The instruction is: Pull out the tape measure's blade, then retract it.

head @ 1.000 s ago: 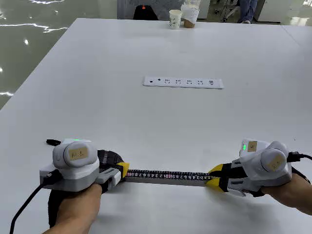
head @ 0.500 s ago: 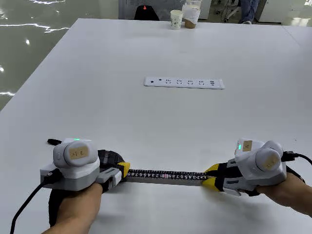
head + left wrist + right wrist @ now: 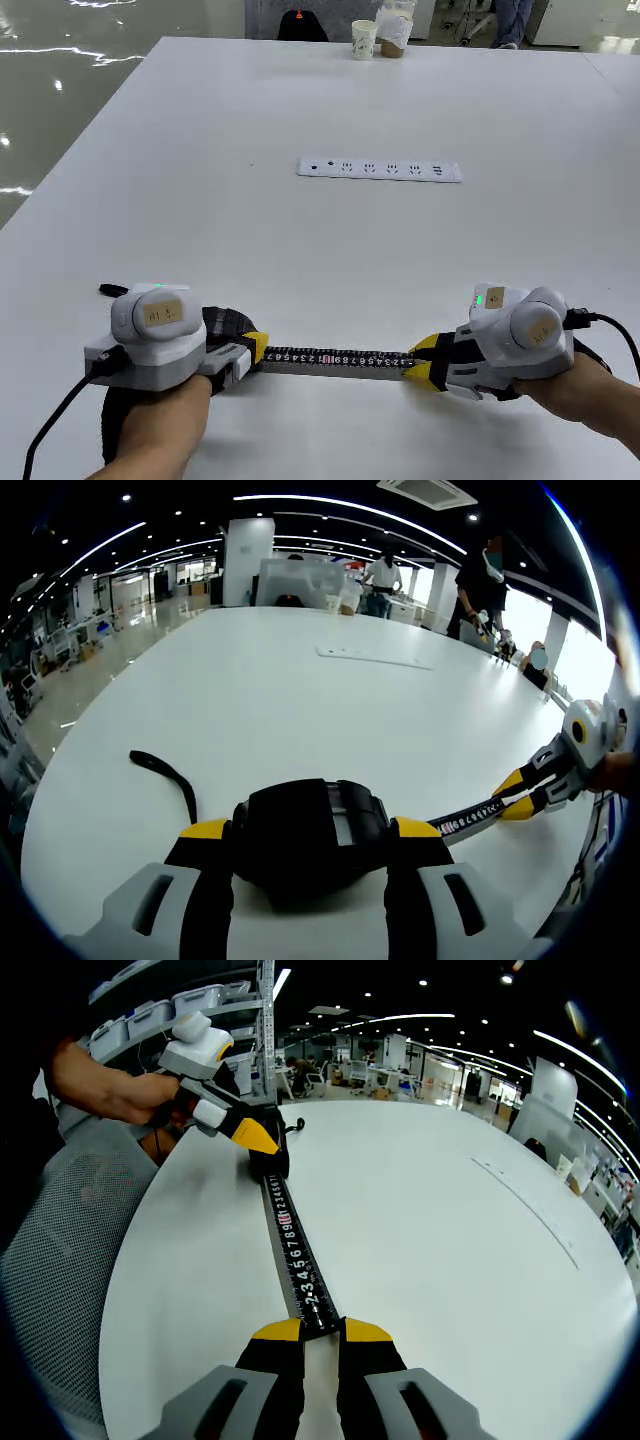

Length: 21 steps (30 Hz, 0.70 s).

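Presently, item by item.

Table (image 3: 300,250): white, wide, matte.

Tape case (image 3: 310,830): black, at the near left of the table, resting on the surface. It sits between the two yellow-tipped jaws of the left gripper (image 3: 242,346), which are clenched on its sides. A black strap (image 3: 165,770) trails from the case to the left and lies loose on the table.

Blade (image 3: 335,358): dark, with white numerals and a red mark part-way along. It runs out of the case to the right, low over the table and roughly parallel to the near edge. In the right gripper view it recedes straight from the jaws to the case (image 3: 270,1160).

Right gripper (image 3: 322,1332): at the near right, well apart from the left one. Its jaws are pinched together on the free end of the blade, and the yellow tips meet over it. A green light shows on the gripper's white body in the head view.

Hands: a left hand (image 3: 160,420) under the left gripper and a right hand (image 3: 580,385) behind the right one. A black cable (image 3: 50,420) leads off the left gripper toward the near edge.

Power strip (image 3: 380,170): white, flat, mid-table, far from both grippers.

Cups: one paper cup (image 3: 364,38) at the far edge, and a second cup (image 3: 392,30) just right of it.

Background: glossy floor to the left. People stand beyond the far edge in the left gripper view.
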{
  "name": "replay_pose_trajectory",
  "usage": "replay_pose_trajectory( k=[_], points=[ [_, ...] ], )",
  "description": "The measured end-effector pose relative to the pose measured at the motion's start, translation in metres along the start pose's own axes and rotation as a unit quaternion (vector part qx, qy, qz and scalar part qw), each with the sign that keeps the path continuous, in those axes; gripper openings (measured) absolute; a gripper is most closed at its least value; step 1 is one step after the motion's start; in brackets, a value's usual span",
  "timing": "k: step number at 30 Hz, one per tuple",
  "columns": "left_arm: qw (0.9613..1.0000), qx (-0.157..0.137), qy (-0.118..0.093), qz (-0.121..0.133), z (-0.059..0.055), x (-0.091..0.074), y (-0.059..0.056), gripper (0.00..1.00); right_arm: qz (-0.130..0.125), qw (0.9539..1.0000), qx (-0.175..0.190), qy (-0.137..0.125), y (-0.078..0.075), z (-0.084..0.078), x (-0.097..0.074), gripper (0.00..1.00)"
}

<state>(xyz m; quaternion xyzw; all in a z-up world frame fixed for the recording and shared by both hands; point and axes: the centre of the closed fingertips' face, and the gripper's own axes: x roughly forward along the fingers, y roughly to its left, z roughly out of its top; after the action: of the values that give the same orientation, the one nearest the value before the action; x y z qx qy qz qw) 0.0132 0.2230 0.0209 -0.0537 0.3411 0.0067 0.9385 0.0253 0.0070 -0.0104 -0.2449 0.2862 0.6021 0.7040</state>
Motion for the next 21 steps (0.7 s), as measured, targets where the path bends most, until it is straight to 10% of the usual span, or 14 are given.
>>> replay_pose_trajectory(
  k=[21],
  points=[
    [1.0000,0.000,0.001,-0.002,0.000,0.000,0.001,0.56,0.007,1.0000,0.000,-0.007,0.006,0.014,0.014,0.08]
  ],
)
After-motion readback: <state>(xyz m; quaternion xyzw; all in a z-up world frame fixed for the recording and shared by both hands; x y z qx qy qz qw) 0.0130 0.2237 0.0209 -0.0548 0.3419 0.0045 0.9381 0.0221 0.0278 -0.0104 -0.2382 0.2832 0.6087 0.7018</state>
